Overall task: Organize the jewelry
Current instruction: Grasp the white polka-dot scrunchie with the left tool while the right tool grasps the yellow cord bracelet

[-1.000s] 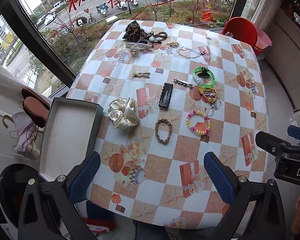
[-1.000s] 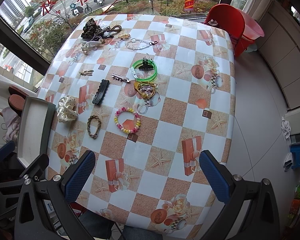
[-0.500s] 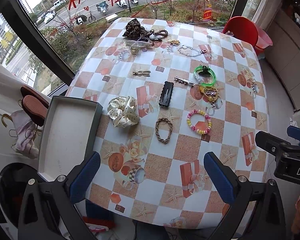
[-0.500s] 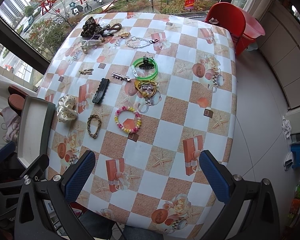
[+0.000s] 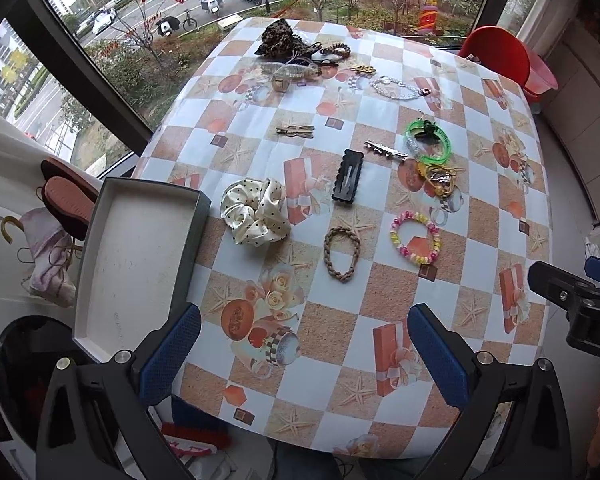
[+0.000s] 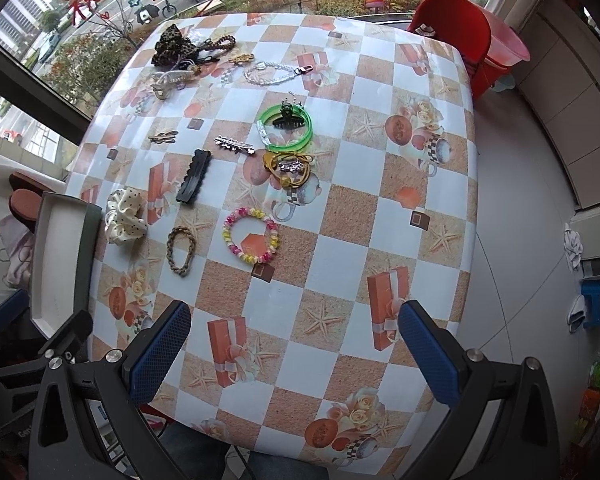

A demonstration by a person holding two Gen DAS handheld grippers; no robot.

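Note:
Jewelry and hair pieces lie across a checked tablecloth [image 5: 380, 292]. A cream dotted scrunchie [image 5: 255, 211] sits beside an empty grey-rimmed box [image 5: 132, 256] at the table's left edge. A braided brown band [image 5: 342, 253], a pastel bead bracelet [image 5: 415, 238], a black clip [image 5: 348, 175] and a green bangle [image 5: 430, 140] lie mid-table. The same box [image 6: 60, 264], bead bracelet [image 6: 251, 241] and braided band [image 6: 181, 251] show in the right wrist view. My left gripper [image 5: 304, 354] and right gripper [image 6: 296, 354] are open and empty, above the near table edge.
A leopard scrunchie [image 5: 278, 38], clips and a silver chain [image 5: 396, 88] lie at the far side by the window. A red chair [image 6: 456, 36] stands at the far right corner. Slippers [image 5: 66, 196] rest left of the box.
Both grippers have moved slightly closer over the table; the items sit a little lower in view. Nothing was taken hold of.

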